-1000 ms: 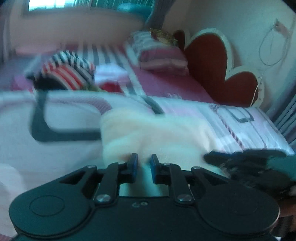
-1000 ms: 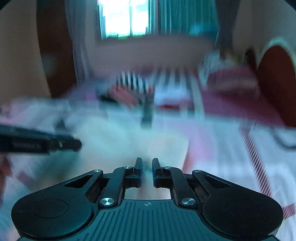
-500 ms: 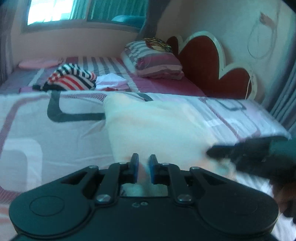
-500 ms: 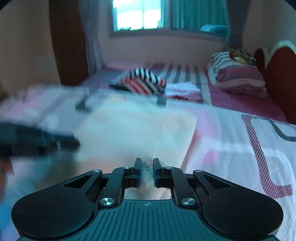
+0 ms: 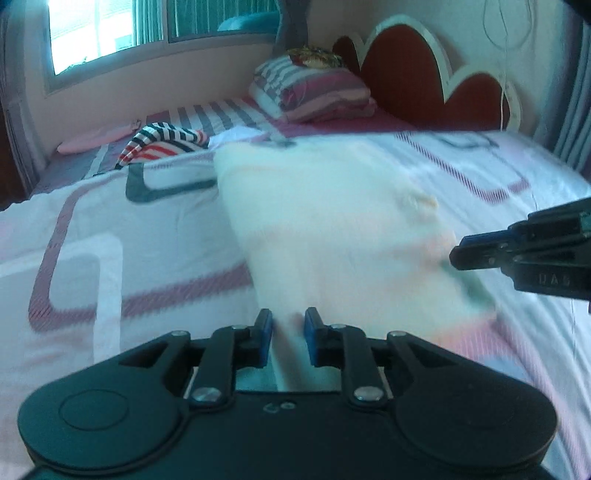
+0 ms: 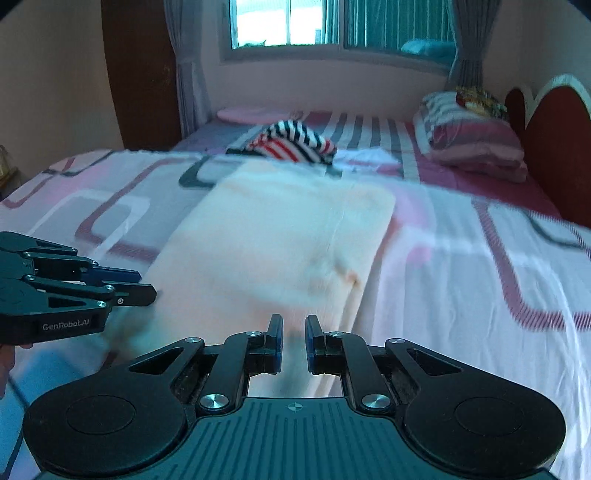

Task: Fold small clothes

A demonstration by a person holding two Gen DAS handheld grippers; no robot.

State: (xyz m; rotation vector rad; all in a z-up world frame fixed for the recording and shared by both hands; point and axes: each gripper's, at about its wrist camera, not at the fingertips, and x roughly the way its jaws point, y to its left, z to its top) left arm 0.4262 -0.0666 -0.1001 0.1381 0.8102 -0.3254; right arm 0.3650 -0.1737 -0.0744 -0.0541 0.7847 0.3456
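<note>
A pale cream garment (image 5: 332, 221) lies flat on the patterned bed cover (image 5: 110, 240), folded into a long rectangle that runs away from me. Its near edge passes between the jaws of my left gripper (image 5: 288, 314). Those jaws are opening, and a sliver of gap shows beside the left pad. My right gripper (image 6: 294, 319) is shut on the near edge of the same garment (image 6: 288, 229). In the left wrist view the right gripper (image 5: 456, 254) comes in from the right at the cloth's edge. In the right wrist view the left gripper (image 6: 147, 284) comes in from the left.
A striped red, white and dark bundle of clothes (image 6: 291, 142) lies beyond the garment, with a white piece beside it. Folded striped bedding (image 6: 472, 147) is stacked by the red heart-shaped headboard (image 6: 554, 147). A window (image 6: 288, 22) and curtains are behind the bed.
Both grippers have travelled across the bed with the garment's edge, and the cloth now lies stretched out flatter. The left jaws stand wider apart than before. The right jaws look the same.
</note>
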